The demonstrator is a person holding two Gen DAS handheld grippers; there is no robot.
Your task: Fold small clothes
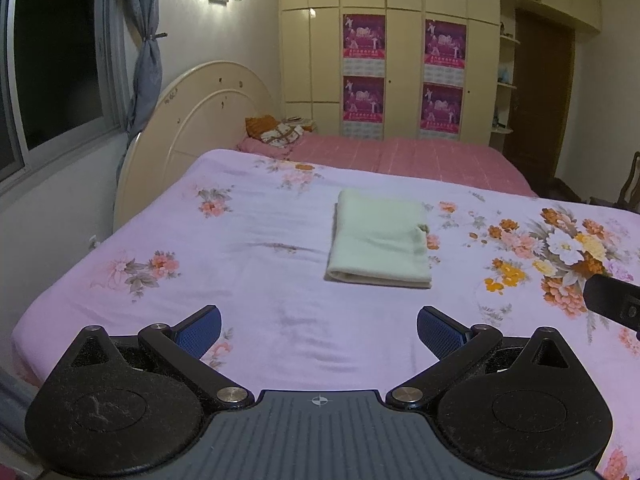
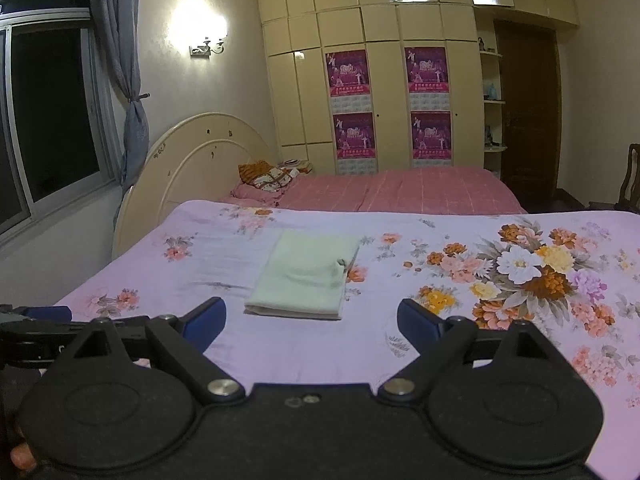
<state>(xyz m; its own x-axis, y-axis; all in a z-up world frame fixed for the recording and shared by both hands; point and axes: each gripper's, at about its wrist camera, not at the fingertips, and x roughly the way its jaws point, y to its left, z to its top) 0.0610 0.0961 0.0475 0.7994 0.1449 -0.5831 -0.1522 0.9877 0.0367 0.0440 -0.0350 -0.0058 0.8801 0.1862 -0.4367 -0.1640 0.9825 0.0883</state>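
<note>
While both tools are hovering low over the near edge of the bed, the left gripper (image 1: 319,330) is standing with its blue-padded fingers (image 1: 202,330) spread wide and nothing between them. The right gripper (image 2: 312,320) is likewise holding its jaws far apart and gripping nothing. Ahead of both, the pale green folded cloth, a small rectangular garment (image 1: 380,238), is lying flat on the lilac flower-printed bedsheet (image 1: 248,240), well apart from either gripper; its folded edge is facing the grippers, and a small corner is sticking up along its right side. In the right wrist view the same cloth (image 2: 308,280) is sitting slightly left of centre, with a large printed bouquet (image 2: 528,272) showing to its right. Beyond the lilac sheet, a pink checked cover (image 1: 400,152) is stretching toward a cream rounded headboard (image 1: 200,120) and a cream wardrobe bearing four magenta posters (image 1: 364,36). A lit wall lamp (image 2: 206,46) is glowing beside a grey tied curtain (image 2: 134,128).
</note>
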